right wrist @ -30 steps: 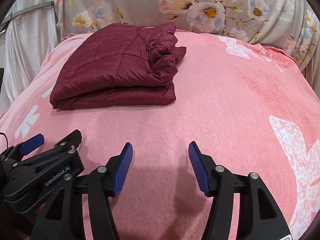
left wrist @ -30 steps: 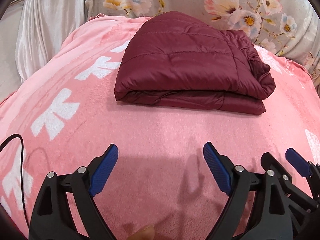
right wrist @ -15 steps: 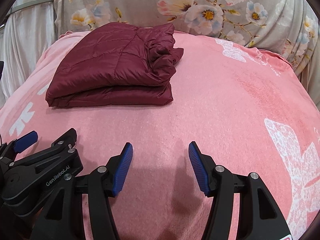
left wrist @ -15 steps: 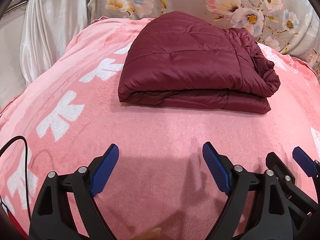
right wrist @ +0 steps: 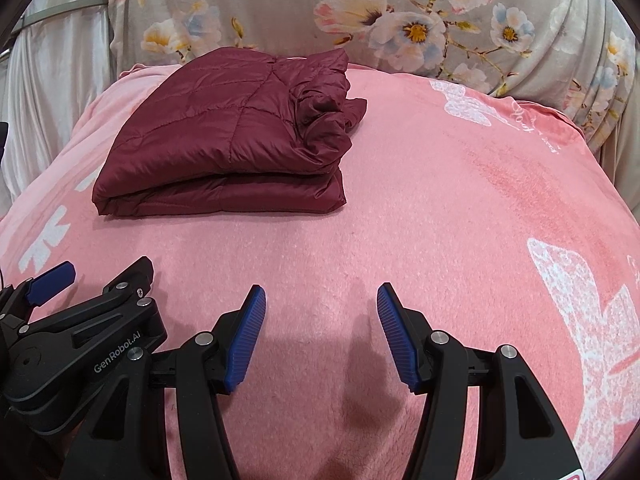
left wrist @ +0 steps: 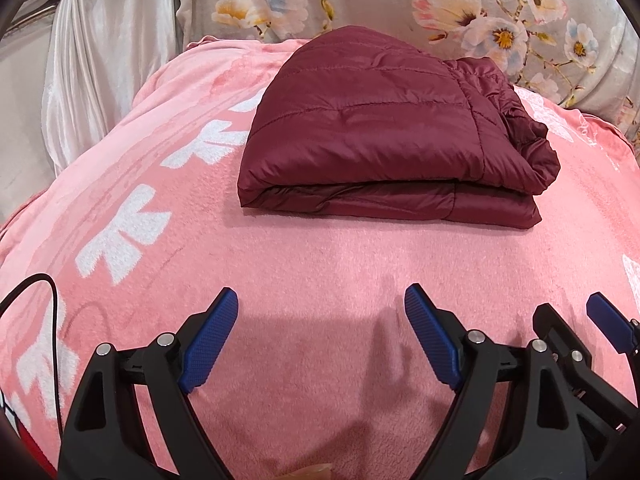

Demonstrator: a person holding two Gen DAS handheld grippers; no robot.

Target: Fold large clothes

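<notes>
Curtain fabric (left wrist: 92,80), pale and glossy, hangs past the far left corner of the bed. Next to it a black cable (left wrist: 56,344) loops over the left side of the pink blanket (left wrist: 320,264), which carries white flower prints along that edge. The left gripper (left wrist: 320,336) hovers over the near edge of the blanket, its 2 blue pads (left wrist: 208,344) spread wide with nothing between them. A small pale shape at the bottom of the left wrist view may be a fingertip, though it is too cut off to be sure.

Toward the far edge of the blanket lies the maroon quilted jacket (left wrist: 376,136), folded into a thick rectangular stack, its neat fold facing the grippers and its looser, crumpled layers bunched at the right end (right wrist: 320,120). It sits well apart from both tools.

Just right of the left gripper, the right gripper (right wrist: 320,332) hangs over the same near edge, jaws apart at a narrower gap, also empty. Behind the bed's far edge stands grey floral fabric (right wrist: 420,12).
</notes>
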